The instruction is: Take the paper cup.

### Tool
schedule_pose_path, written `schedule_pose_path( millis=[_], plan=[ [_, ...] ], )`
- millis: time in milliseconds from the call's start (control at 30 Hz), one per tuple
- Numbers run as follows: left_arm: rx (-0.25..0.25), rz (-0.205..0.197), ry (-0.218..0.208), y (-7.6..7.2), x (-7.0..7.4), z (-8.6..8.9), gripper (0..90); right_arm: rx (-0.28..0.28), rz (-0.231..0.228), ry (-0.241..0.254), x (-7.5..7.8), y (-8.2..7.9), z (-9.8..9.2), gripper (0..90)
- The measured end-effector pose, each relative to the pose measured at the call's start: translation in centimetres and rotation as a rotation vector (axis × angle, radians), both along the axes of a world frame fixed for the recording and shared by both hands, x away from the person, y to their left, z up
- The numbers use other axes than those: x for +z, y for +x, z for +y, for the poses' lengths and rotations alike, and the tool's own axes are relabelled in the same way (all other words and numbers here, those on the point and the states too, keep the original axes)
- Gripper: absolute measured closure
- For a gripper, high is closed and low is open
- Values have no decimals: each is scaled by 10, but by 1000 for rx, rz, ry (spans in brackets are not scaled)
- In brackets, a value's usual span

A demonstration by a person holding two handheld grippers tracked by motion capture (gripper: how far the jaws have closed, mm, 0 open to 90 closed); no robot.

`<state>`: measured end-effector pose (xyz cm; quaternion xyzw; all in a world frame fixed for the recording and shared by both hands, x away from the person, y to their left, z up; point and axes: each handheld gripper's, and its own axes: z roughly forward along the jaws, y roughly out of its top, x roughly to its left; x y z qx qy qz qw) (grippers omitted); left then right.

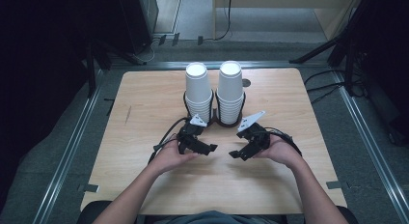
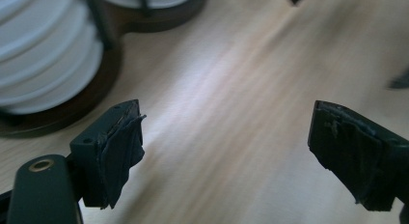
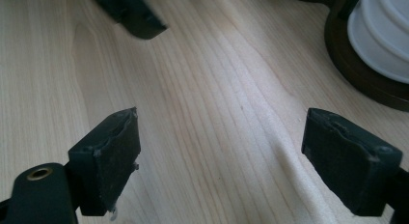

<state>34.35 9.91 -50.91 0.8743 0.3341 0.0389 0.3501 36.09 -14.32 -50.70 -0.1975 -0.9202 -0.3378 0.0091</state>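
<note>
Two grippers, left gripper (image 1: 212, 147) and right gripper (image 1: 234, 154), hover with jaws spread wide and nothing between them, tips facing each other just in front of the cup holder (image 1: 226, 121). Two stacks of white cups (image 1: 229, 84) stand upright in that holder on the table (image 1: 144, 98).

White cups (image 1: 197, 86) in a dark brown holder (image 1: 226, 121); pale wood-grain table (image 1: 144, 98); black tongs (image 1: 205, 149).
</note>
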Motion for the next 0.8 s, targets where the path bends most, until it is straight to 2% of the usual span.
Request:
schedule_pose_path(
  millis=[67, 167, 200, 233, 267, 333, 500, 667, 800],
  plan=[
    [-69, 22, -21, -2, 1, 1, 113, -11, -1, 4, 1, 1, 0, 139],
    [-60, -12, 7, -3, 3, 0, 159, -15, 4, 18, 3, 3, -1, 139],
    [-64, -22, 3, -4, 4, 1, 193, -15, 5, 22, 4, 3, -2, 141],
    [-67, -33, -7, -4, 6, 4, 287, -12, 6, 22, 4, 3, -2, 145],
    [-61, -35, -17, -3, 7, 4, 318, -12, -3, 20, 4, 2, -2, 153],
    [-56, -36, -27, -2, 8, 7, 316, -6, 9, 27, 5, 2, -3, 208],
    [-50, -36, -18, 0, 10, 10, 348, -31, 6, 35, 8, 3, -5, 209],
    [-53, -45, -26, 0, 13, 11, 407, -43, 41, 29, 8, 5, -7, 245],
    [-58, -30, -37, -1, 15, 11, 459, -37, 23, 30, 10, 4, -9, 267]
  ],
)
